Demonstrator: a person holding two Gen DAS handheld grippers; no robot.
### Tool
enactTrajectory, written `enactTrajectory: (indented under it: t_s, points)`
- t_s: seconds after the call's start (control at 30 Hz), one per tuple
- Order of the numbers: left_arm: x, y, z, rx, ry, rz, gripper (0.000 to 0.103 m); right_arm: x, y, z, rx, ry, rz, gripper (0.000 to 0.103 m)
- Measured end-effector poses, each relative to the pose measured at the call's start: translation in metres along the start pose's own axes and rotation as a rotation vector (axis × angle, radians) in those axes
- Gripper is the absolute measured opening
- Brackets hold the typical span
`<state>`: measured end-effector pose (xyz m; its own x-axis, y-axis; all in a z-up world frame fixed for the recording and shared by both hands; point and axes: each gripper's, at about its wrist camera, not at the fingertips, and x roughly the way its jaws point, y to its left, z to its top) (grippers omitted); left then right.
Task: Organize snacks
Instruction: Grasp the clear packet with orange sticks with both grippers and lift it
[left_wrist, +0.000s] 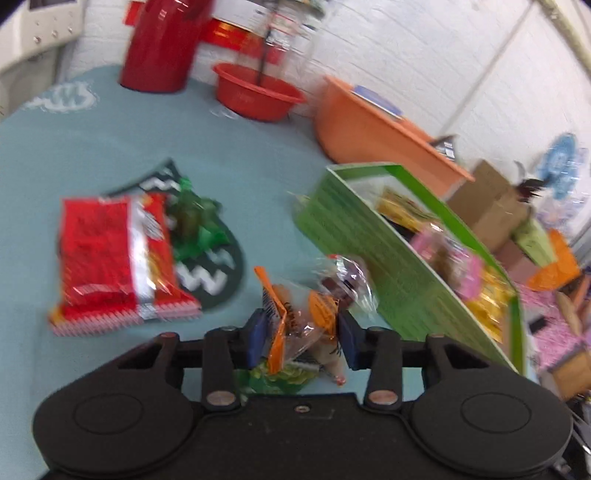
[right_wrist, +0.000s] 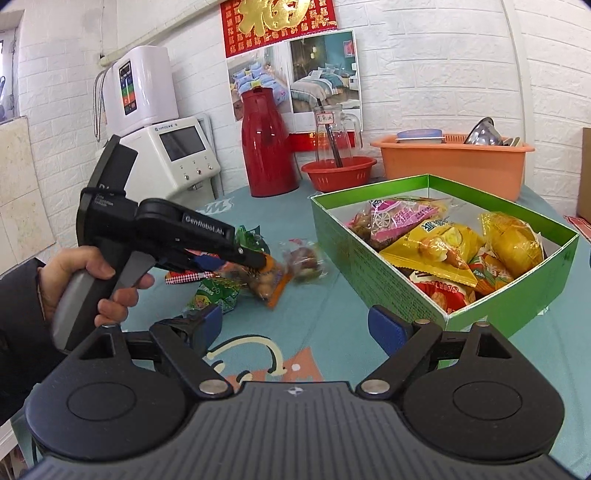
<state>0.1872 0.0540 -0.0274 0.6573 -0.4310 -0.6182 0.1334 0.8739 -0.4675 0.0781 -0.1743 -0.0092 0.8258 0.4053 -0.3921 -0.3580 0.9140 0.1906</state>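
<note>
We pinch the orange-trimmed clear snack packet (left_wrist: 295, 328) in our left gripper (left_wrist: 301, 338) just beside the green box (right_wrist: 373, 266), right gripper (right_wrist: 295, 328) spread and empty, and the slick wrapper could slip free before clearing the box wall.

White brick wall (right_wrist: 443, 74) behind a teal-clothed table (right_wrist: 314, 325).
Red banner (right_wrist: 279, 26), bedding poster (right_wrist: 306, 74), white appliance (right_wrist: 144, 88) at left.

Bare tablecloth (right_wrist: 332, 295) lies between the loose snack packets (right_wrist: 266, 273) and green box (right_wrist: 369, 258).
</note>
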Motion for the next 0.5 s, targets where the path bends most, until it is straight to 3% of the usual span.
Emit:
enactTrajectory:
  t_s: [0.07,0.17,0.3,0.5]
  points:
    - [-0.004,-0.006,-0.013,-0.001,0.05,-0.084,0.037,0.004,0.0,-0.002,-0.001,0.017,0.006,0.103]
    - [-0.011,-0.017,-0.029,0.044,0.088,-0.144,0.041,0.011,-0.001,-0.006,0.006,0.036,0.011,0.103]
    - [-0.027,-0.019,-0.033,0.031,0.048,-0.164,0.073,0.021,0.004,-0.012,-0.015,0.077,0.032,0.103]
    - [-0.022,-0.022,-0.03,0.035,0.063,-0.162,0.073,0.04,0.019,-0.013,-0.109,0.13,0.03,0.103]
